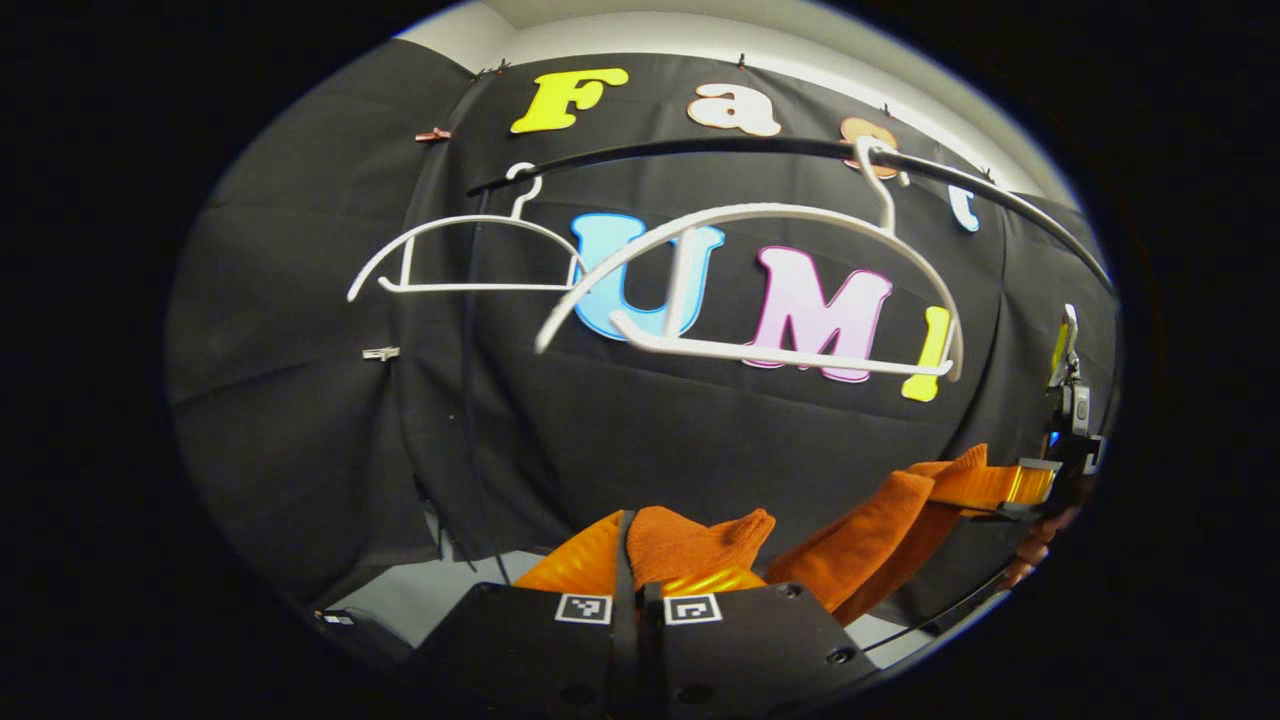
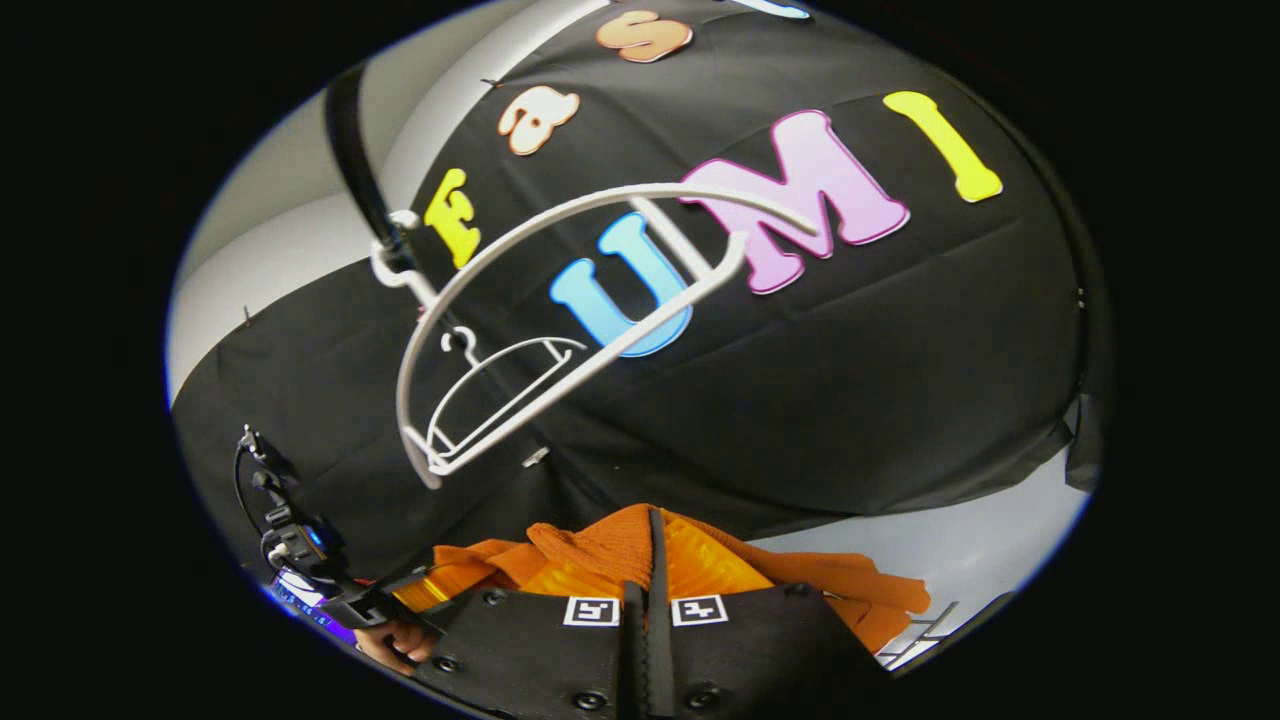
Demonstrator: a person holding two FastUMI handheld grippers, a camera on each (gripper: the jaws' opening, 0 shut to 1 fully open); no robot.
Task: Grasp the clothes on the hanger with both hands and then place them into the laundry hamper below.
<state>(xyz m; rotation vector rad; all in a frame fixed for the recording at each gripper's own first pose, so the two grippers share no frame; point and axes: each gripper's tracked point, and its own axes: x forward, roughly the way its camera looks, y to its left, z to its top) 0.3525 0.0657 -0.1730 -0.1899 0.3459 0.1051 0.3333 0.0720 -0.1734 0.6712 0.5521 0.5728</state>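
Note:
An orange knitted garment (image 1: 690, 548) hangs stretched between my two grippers, below the bare white hangers. My left gripper (image 1: 636, 572) is shut on one bunched end of it. In the left gripper view the cloth runs right to my right gripper (image 1: 1035, 485), whose jaws clamp the other end. In the right gripper view my right gripper (image 2: 650, 572) is shut on the orange garment (image 2: 600, 550), and my left gripper (image 2: 395, 592) sits at the lower left, held by a hand (image 2: 392, 640). The near white hanger (image 1: 750, 290) (image 2: 560, 300) hangs tilted with nothing on it.
A black rail (image 1: 800, 150) (image 2: 350, 150) carries both hangers; a second white hanger (image 1: 460, 255) (image 2: 500, 390) hangs farther along it. The black cloth wall stands close behind. Pale floor (image 1: 430, 600) (image 2: 980, 550) lies below.

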